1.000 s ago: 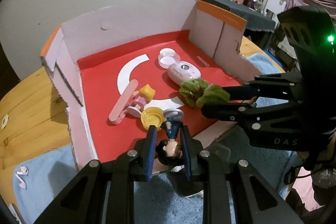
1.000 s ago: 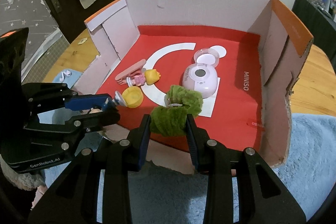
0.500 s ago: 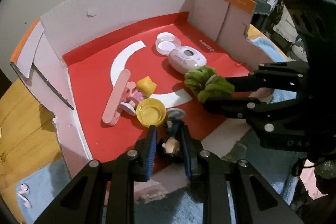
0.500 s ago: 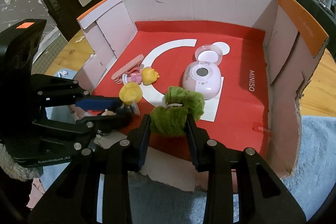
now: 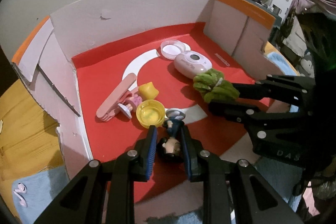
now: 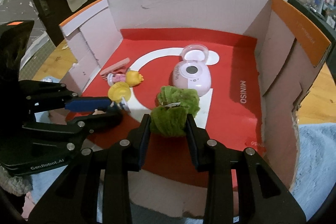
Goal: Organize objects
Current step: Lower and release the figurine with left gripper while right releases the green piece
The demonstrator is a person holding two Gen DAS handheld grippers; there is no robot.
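Observation:
An open cardboard box [image 5: 130,14] [image 6: 189,5] with a red floor sits on the table. My left gripper [image 5: 169,132] [image 6: 105,107] is shut on a small dark-haired figurine [image 5: 171,140], held head toward me over the box's near part, its round base beside a yellow cap [image 5: 150,112] [image 6: 118,92]. My right gripper [image 6: 169,122] [image 5: 224,96] is shut on a fuzzy green scrunchie [image 6: 174,112] [image 5: 214,85], held above the red floor just in front of a pink rounded device [image 6: 193,76] [image 5: 192,63].
On the box floor lie a pink hair clip [image 5: 115,98], a small yellow-haired doll [image 5: 142,96] [image 6: 128,78] and a clear round lid [image 5: 172,48] [image 6: 194,53]. A blue towel [image 6: 317,161] covers the table around the box. White earbuds [image 5: 21,194] lie on it at left.
My left gripper carried the figurine forward over the box's front edge and a little lower, up to the yellow cap. The right gripper kept its place with the scrunchie.

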